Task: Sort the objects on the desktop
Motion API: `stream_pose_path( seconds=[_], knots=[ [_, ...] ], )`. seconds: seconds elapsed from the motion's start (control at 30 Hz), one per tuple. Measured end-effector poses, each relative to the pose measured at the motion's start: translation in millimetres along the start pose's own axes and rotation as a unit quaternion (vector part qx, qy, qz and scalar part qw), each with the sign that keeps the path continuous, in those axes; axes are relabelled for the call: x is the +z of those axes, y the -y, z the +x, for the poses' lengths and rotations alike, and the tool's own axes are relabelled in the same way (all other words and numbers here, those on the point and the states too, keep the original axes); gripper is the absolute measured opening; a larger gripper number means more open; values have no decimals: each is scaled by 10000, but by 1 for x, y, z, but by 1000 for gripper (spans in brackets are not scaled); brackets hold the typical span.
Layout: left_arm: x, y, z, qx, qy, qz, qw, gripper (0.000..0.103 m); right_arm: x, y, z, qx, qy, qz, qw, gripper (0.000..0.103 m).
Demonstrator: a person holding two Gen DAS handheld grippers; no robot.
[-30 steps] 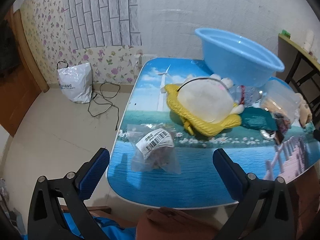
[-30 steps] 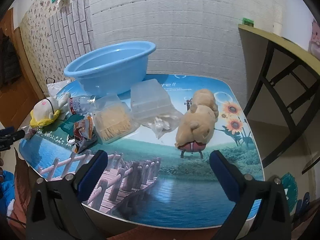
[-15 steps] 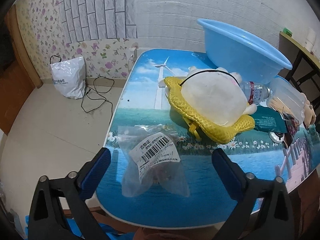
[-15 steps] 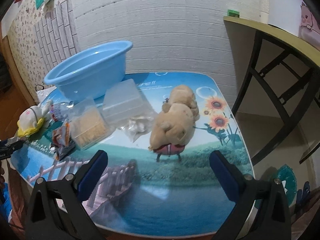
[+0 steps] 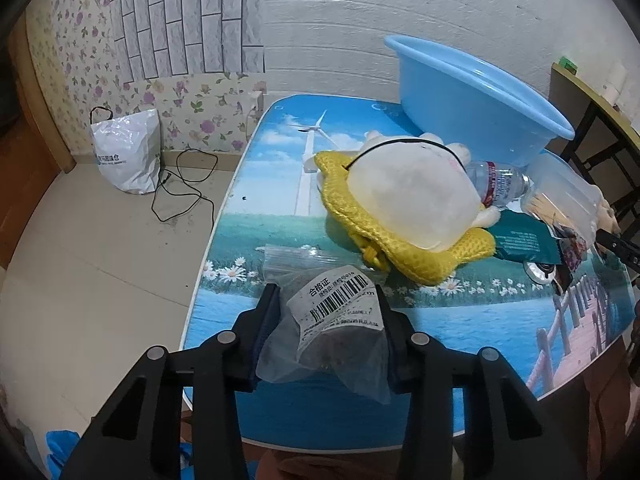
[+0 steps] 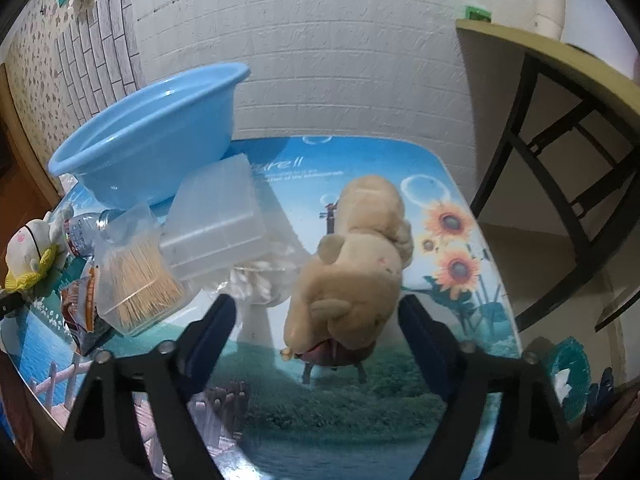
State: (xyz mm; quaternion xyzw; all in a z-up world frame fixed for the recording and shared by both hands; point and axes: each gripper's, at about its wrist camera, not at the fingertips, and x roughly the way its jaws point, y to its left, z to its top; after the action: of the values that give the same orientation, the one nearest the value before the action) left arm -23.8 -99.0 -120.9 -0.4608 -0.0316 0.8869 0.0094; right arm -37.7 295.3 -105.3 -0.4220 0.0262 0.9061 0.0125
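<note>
A clear plastic bag [image 5: 336, 320] with a barcode label and dark contents lies near the table's front left edge. My left gripper [image 5: 326, 304] is closing on it, and both pads press its sides. On the table's right half a tan plush toy [image 6: 360, 264] lies between the fingers of my right gripper [image 6: 316, 308]. Those jaws are closing too: the right pad is close to the plush and the left pad is still apart from it. The blue basin [image 6: 152, 136] stands at the back of the table [image 5: 280, 160].
A white plush in a yellow knitted hat [image 5: 408, 200], a water bottle [image 5: 500, 184], a green packet [image 5: 524, 240], a toothpick box [image 6: 136, 276], a clear plastic box [image 6: 216, 216] and a bag of white bits [image 6: 256, 280] crowd the middle. A side desk [image 6: 560, 68] stands to the right. A white bag [image 5: 128, 152] sits on the floor.
My left gripper came down over the labelled bag and its jaws narrowed onto it. My right gripper moved in around the tan plush and its jaws have begun to narrow.
</note>
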Motion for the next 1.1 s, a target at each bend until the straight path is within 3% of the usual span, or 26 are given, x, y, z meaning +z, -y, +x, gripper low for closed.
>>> stream_pose_path(
  seconds=[0.03, 0.07, 0.2, 0.87, 1.1],
  knots=[
    [0, 1, 0, -18, -3, 5, 10000, 42, 0, 1, -1, 2, 18, -1, 10000, 68],
    [-1, 2, -1, -41, -8, 13, 10000, 42, 0, 2, -2, 11, -1, -2, 10000, 53],
    [-5, 8, -4, -85, -14, 56, 9999, 42, 0, 10, -9, 182, -4, 89, 9998, 49],
    [-13, 21, -11, -90, -84, 236, 9996, 43, -34, 17, -65, 565, -36, -260, 9981, 48],
    [-14, 22, -7, -53, -103, 246, 9996, 45, -44, 14, -60, 443, -68, -364, 9983, 56]
  ],
)
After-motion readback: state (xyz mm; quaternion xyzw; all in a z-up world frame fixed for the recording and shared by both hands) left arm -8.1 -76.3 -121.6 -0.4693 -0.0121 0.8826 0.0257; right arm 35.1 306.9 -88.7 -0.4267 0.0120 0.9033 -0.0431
